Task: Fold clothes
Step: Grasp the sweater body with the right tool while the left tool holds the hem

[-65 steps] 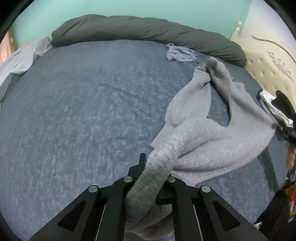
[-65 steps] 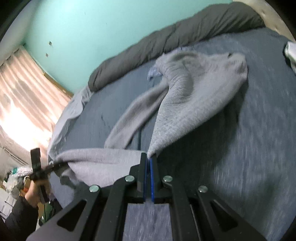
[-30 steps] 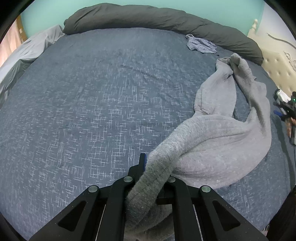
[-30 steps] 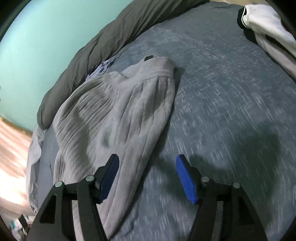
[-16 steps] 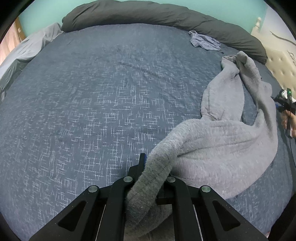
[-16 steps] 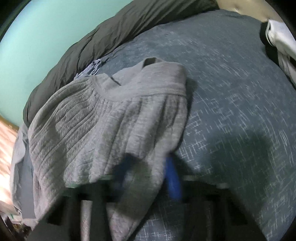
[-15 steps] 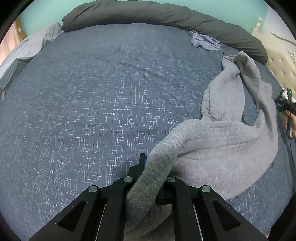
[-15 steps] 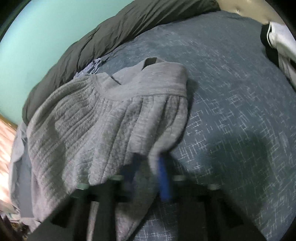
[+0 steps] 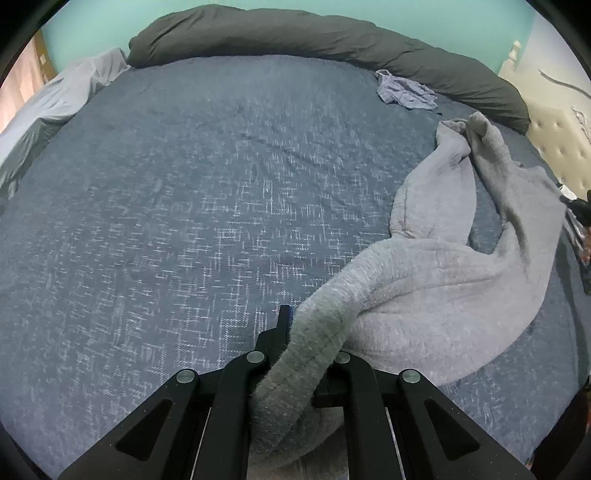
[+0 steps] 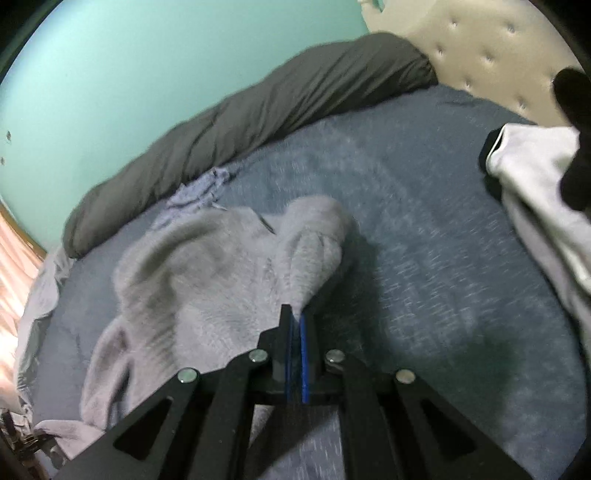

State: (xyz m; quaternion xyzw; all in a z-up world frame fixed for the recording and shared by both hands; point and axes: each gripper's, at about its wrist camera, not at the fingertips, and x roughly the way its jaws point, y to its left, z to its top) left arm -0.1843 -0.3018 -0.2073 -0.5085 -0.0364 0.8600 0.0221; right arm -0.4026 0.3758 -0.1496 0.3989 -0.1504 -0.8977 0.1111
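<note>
A grey knit sweater [image 9: 436, 280] lies rumpled on the right side of a blue bedspread [image 9: 184, 206]. My left gripper [image 9: 295, 325] is shut on a bunched, twisted end of it, which hangs down between the black fingers. In the right wrist view the same sweater [image 10: 221, 273] spreads to the left, and my right gripper [image 10: 297, 321] is shut on its edge near the hem, lifting the cloth into a small peak off the bedspread [image 10: 424, 266]. The blue pads press together with fabric pinched between them.
A dark grey rolled duvet [image 9: 295, 33] runs along the far edge of the bed. A small bluish garment [image 9: 404, 92] lies near it. A white and black garment [image 10: 535, 192] sits at the right, by a tufted cream headboard [image 10: 476, 40]. A pale sheet [image 9: 48, 107] drapes at the left.
My right gripper went from open above the sweater's edge to shut on it, then rose with the cloth. The left gripper kept its hold and barely moved.
</note>
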